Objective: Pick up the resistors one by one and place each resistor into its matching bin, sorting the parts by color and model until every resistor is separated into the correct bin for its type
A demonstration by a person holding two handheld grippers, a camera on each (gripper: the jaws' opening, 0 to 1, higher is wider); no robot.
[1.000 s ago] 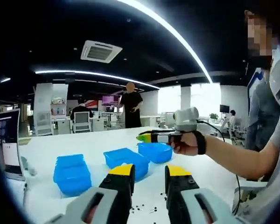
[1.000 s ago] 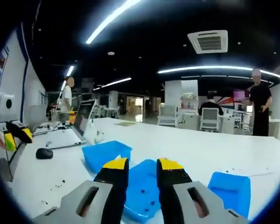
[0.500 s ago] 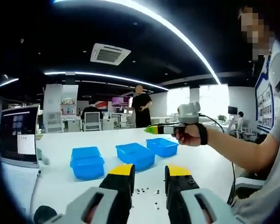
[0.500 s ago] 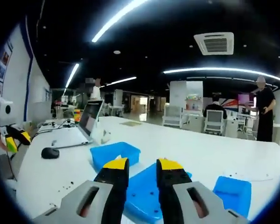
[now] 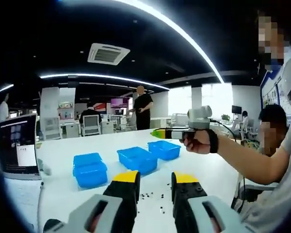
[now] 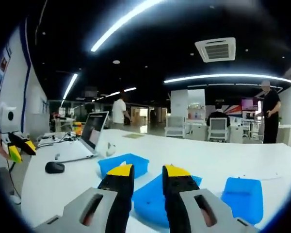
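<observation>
Fingers apart above resistors

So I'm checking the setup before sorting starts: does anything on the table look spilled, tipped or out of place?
Nothing stands out. The three blue bins sit upright on the white table. The small dark resistors lie scattered loose near the left claw, as expected for unsorted parts. Both claws hang open and empty.

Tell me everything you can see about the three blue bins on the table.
The three blue bins are open-topped rectangular trays, plastic by the look, standing upright in a loose row on the white table, apart from each other. Small dark parts lie scattered on the table in front of them. Nothing grips them. Their contents cannot be made out.
</observation>
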